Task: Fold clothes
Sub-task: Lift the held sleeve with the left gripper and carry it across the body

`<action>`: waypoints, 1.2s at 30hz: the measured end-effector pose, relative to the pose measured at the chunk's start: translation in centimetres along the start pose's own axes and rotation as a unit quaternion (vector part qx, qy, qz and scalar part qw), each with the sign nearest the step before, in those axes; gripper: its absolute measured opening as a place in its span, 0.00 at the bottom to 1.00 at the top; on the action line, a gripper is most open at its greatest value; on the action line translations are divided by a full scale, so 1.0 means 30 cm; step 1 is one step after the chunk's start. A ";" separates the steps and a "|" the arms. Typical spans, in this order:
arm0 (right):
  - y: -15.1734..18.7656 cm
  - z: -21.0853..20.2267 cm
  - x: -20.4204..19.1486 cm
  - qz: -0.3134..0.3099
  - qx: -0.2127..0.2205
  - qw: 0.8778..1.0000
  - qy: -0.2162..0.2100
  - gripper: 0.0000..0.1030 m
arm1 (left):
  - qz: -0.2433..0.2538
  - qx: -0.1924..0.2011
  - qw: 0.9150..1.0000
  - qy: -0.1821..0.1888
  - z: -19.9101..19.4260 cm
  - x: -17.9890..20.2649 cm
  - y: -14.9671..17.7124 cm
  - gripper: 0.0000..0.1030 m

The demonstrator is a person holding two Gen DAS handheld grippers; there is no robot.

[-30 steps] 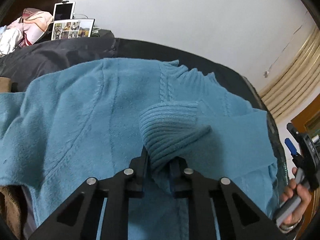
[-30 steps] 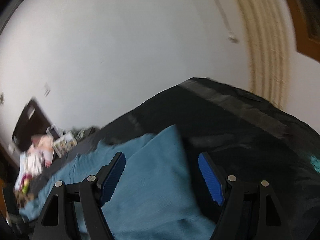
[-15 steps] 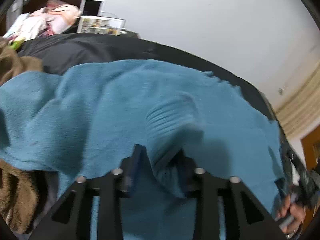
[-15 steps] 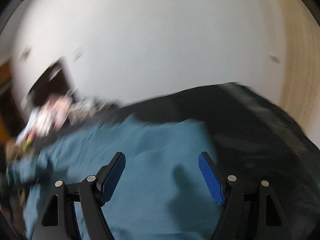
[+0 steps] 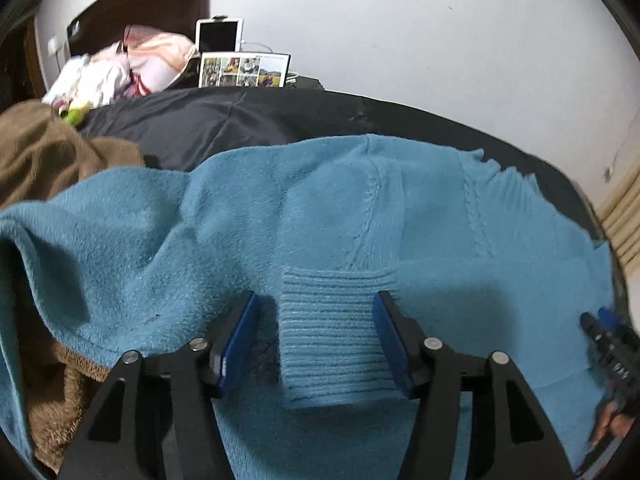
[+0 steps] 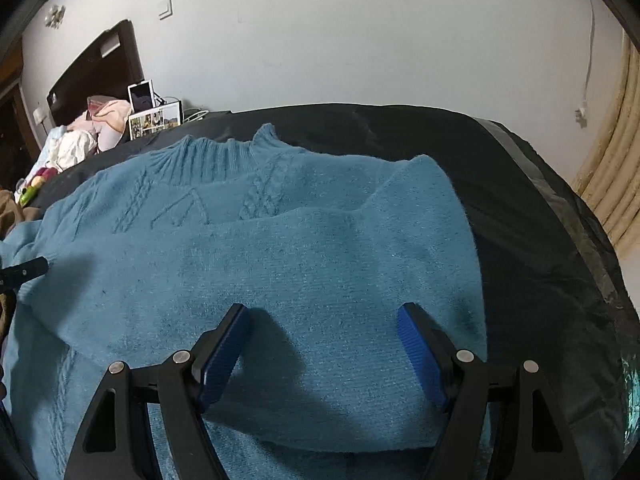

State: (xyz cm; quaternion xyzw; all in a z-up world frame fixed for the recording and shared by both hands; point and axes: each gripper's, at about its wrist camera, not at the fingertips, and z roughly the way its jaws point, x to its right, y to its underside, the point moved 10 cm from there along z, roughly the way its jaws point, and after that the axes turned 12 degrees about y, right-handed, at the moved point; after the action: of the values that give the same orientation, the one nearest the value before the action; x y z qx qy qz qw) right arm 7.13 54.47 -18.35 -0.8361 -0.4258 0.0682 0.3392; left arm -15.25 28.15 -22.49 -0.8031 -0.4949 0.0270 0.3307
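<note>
A blue knit sweater [image 5: 360, 208] lies spread on the black bed cover [image 5: 224, 120], one sleeve folded across its body. The sleeve's ribbed cuff [image 5: 336, 332] lies flat between the fingers of my left gripper [image 5: 316, 340], which is open and empty just above it. In the right wrist view the sweater [image 6: 280, 248] fills the middle, its ribbed collar [image 6: 216, 152] at the far side. My right gripper [image 6: 324, 356] is open and empty over the folded sleeve. The right gripper also shows at the right edge of the left wrist view [image 5: 612, 344].
A brown fleece garment [image 5: 44, 152] lies at the left under the sweater's edge. A heap of pale clothes [image 5: 116, 72], a photo frame [image 5: 244, 69] and a tablet [image 5: 219, 38] stand at the bed's far end by the headboard. A white wall is behind, curtains [image 6: 616, 184] at the right.
My left gripper has opened and let go of the ribbed cuff, which now lies flat on the sweater. My right gripper has swung left over the sweater and stayed open.
</note>
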 end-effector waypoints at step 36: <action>-0.007 0.006 0.003 -0.007 -0.002 1.000 0.006 0.81 | -0.060 0.101 0.993 -0.026 -0.561 -0.713 0.313 0.75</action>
State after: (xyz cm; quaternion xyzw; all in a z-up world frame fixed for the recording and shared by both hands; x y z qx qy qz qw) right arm 6.96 54.73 -18.34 -0.8342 -0.4294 0.0606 0.3406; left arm -12.60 -0.47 -20.66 -0.7338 -0.5450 0.0777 0.3982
